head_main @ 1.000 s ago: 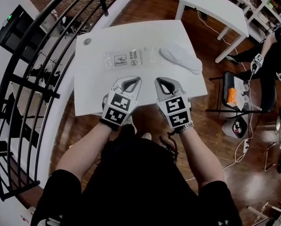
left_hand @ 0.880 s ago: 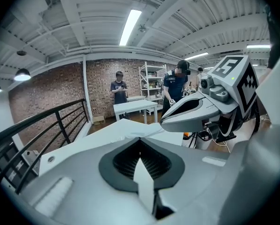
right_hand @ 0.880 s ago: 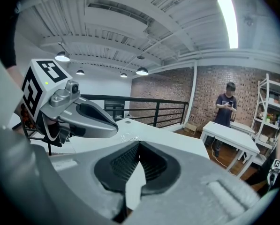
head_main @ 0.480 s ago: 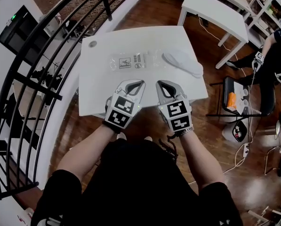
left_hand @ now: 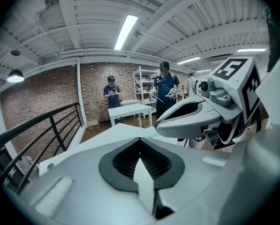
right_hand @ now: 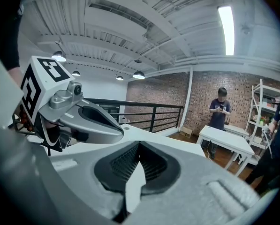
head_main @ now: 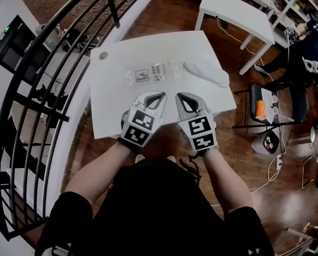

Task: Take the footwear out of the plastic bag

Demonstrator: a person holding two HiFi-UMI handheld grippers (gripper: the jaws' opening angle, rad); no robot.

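A white slipper (head_main: 205, 71) lies on the white table (head_main: 111, 111) at the far right side. Left of it lies a flat clear plastic bag (head_main: 151, 73) with printed labels. My left gripper (head_main: 156, 94) and right gripper (head_main: 181, 96) hover side by side over the table's near edge, both shut with nothing between the jaws. Neither touches the bag or slipper. In the left gripper view my left gripper (left_hand: 140, 138) has its jaws closed together, with the right gripper's body (left_hand: 200, 116) beside it. The right gripper view shows my right gripper (right_hand: 139, 143) likewise shut.
A black railing (head_main: 52, 73) runs along the table's left. A second white table (head_main: 238, 15) stands behind on the right. A chair (head_main: 270, 108) with an orange item stands right. People stand farther back in the room (left_hand: 112, 93).
Both grippers have risen a little and shifted over the near table edge, still shut. The bag and slipper have not moved on the table.
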